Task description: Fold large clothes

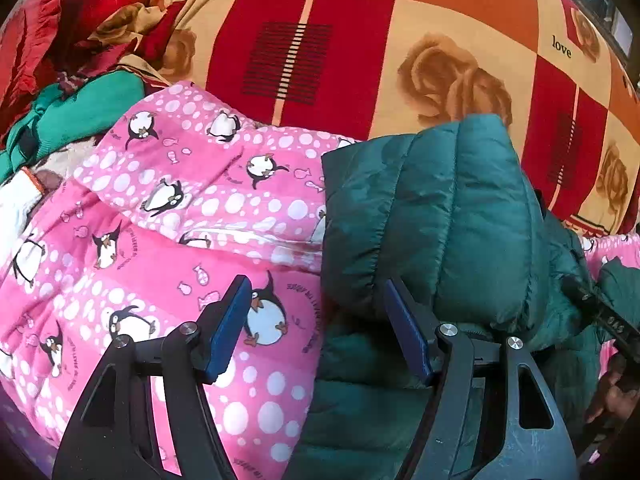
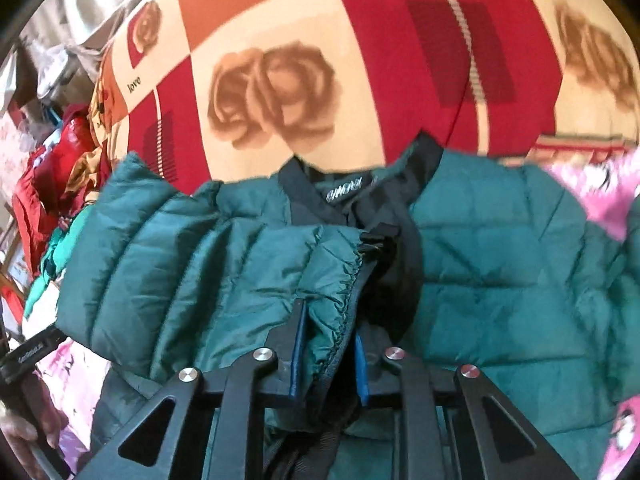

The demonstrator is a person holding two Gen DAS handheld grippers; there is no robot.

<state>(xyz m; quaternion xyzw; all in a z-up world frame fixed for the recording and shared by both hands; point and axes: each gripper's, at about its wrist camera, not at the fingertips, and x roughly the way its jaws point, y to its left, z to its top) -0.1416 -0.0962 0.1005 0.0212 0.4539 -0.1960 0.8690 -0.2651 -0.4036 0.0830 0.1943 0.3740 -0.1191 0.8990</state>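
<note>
A dark green quilted puffer jacket (image 1: 436, 216) lies on a pink penguin-print quilt (image 1: 160, 216). One padded part is folded over. My left gripper (image 1: 320, 320) is open and empty at the jacket's left edge, over the quilt. In the right wrist view the jacket (image 2: 500, 264) lies spread with its black collar (image 2: 352, 196) away from me. My right gripper (image 2: 328, 344) is shut on the jacket's gathered zipper edge (image 2: 340, 292), which bunches between the blue pads.
A red, orange and cream rose-print blanket (image 1: 400, 40) covers the bed beyond. A heap of red and green clothes (image 1: 72, 80) lies at the far left. The other gripper (image 1: 604, 312) shows at the right edge.
</note>
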